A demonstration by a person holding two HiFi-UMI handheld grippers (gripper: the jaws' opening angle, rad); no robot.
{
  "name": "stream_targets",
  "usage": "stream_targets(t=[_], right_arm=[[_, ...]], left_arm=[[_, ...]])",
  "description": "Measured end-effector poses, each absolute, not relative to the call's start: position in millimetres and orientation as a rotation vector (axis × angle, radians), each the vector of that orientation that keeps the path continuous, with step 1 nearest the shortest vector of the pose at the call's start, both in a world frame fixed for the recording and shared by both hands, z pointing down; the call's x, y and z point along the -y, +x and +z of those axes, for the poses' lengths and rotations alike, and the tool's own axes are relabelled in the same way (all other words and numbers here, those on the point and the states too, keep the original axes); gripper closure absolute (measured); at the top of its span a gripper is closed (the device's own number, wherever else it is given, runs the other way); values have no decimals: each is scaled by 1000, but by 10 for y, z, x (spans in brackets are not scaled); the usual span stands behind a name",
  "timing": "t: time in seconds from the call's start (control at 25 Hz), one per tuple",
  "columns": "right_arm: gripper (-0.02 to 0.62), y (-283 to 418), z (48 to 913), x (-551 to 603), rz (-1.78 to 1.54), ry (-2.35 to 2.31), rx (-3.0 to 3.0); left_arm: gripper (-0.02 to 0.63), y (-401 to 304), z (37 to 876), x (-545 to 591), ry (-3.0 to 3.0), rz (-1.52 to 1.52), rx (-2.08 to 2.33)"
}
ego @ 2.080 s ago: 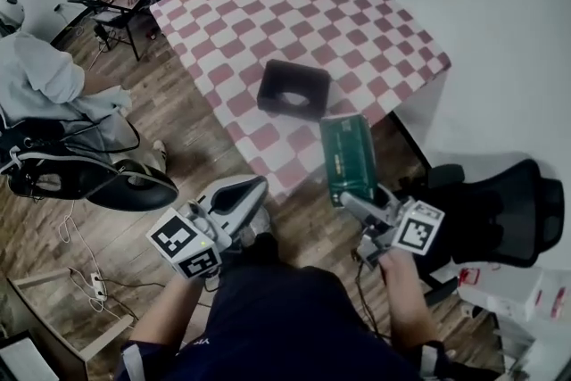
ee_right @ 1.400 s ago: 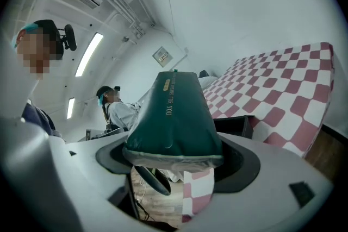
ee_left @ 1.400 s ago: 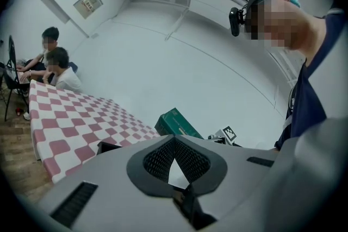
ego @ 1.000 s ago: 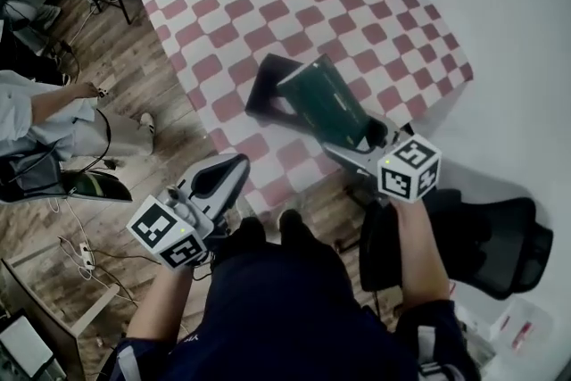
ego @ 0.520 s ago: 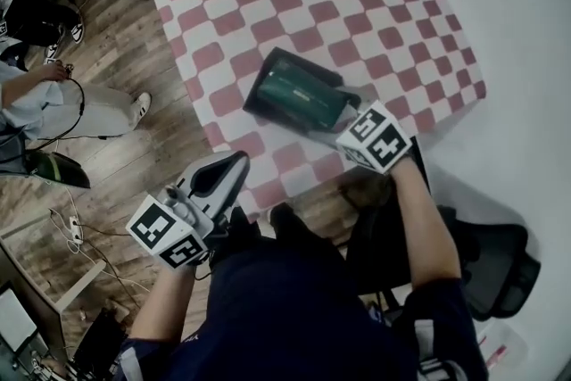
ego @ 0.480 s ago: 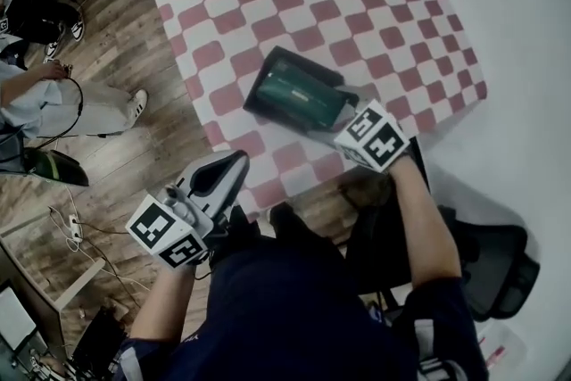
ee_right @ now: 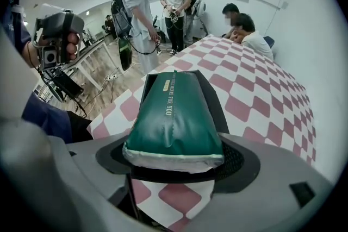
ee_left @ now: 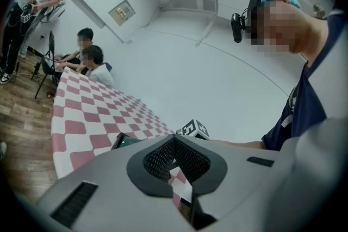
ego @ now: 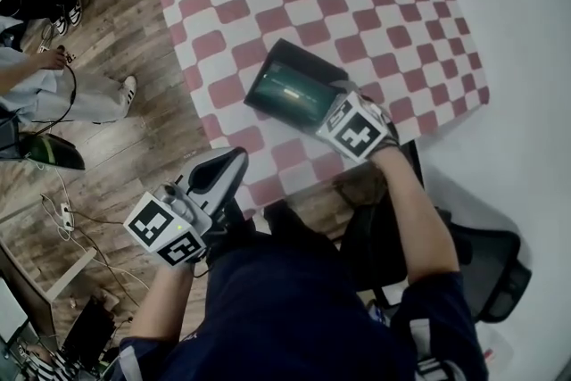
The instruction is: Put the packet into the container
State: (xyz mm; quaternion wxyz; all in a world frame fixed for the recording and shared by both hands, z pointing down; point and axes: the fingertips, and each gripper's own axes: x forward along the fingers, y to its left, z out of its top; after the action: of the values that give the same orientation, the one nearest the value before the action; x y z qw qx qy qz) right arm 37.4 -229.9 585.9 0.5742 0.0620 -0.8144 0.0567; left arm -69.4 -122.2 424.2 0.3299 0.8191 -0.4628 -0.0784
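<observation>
Head view: right tool [ego: 326, 105] stretched forward, clamping packet [ego: 287, 93] over container [ego: 295, 57]

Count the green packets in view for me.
1. The green foil packet lies over the black rectangular container, its near end held by the right gripper. Any others beneath it would be hidden.

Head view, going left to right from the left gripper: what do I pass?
Left gripper → packet → right gripper, shut on the packet's near end → black chair.
</observation>
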Motion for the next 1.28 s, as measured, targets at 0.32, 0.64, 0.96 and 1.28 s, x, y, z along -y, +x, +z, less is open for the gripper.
stream_targets(t=[0.32,0.64,0.96,1.28], right_arm=[[172,334,6005,2308,133,128,1811],[172,311,5959,2311,138,128,1858],[170,333,5913,2282,168,141,1905],[172,414,5646,2248,200,218,2013]], left_arm=[[581,-764,4273,1145,2135,-214,1208],[581,-745,4295,1087,2137,-203,1183],[581,-683,4279,1087,2156,-190,1154],[581,-581,4221,1073,2182,-175,1137]])
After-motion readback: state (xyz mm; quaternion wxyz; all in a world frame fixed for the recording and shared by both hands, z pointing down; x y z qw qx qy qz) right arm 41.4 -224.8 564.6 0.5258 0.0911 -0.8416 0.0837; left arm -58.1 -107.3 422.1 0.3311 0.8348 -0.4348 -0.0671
